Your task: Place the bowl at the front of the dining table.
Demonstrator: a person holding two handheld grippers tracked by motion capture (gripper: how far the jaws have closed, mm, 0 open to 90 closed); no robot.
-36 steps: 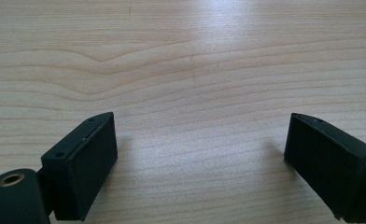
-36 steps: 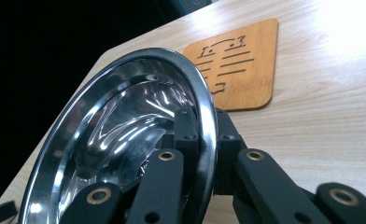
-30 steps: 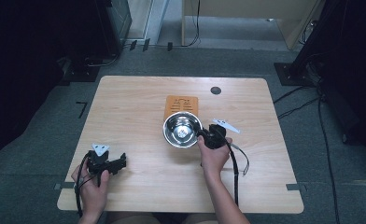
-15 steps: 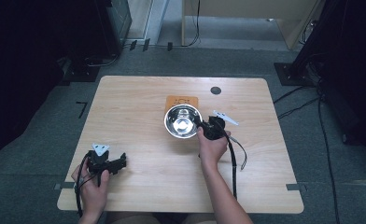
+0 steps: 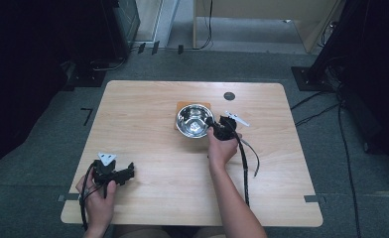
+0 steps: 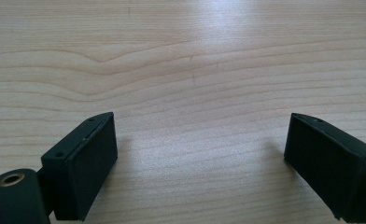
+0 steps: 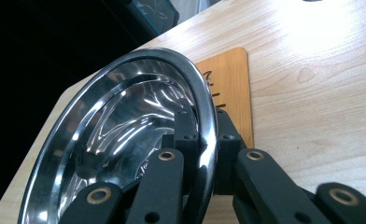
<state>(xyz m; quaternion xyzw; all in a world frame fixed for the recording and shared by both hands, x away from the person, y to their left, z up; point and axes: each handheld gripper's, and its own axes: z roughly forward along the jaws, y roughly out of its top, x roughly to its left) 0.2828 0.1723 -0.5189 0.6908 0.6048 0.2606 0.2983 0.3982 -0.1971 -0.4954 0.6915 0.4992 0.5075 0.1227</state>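
Note:
A shiny steel bowl [image 5: 193,120] sits over a thin orange-brown wooden board [image 5: 182,105] near the table's middle. My right gripper [image 5: 214,125] is shut on the bowl's right rim. In the right gripper view the bowl [image 7: 125,135] is tilted, one jaw inside the rim and one outside, with the board [image 7: 230,88] behind it. My left gripper [image 5: 129,171] rests near the table's front left corner, held in a hand. In the left gripper view its jaws stand wide apart over bare wood, so the left gripper [image 6: 200,158] is open with nothing between them.
The light wooden table [image 5: 148,124] has a small dark round mark [image 5: 229,95] at the back right. Cables [image 5: 245,158] trail from the right gripper across the table. Dark equipment and floor cables surround the table.
My right gripper has carried the bowl away from me and slightly left, so it covers more of the board. The left gripper has stayed in place.

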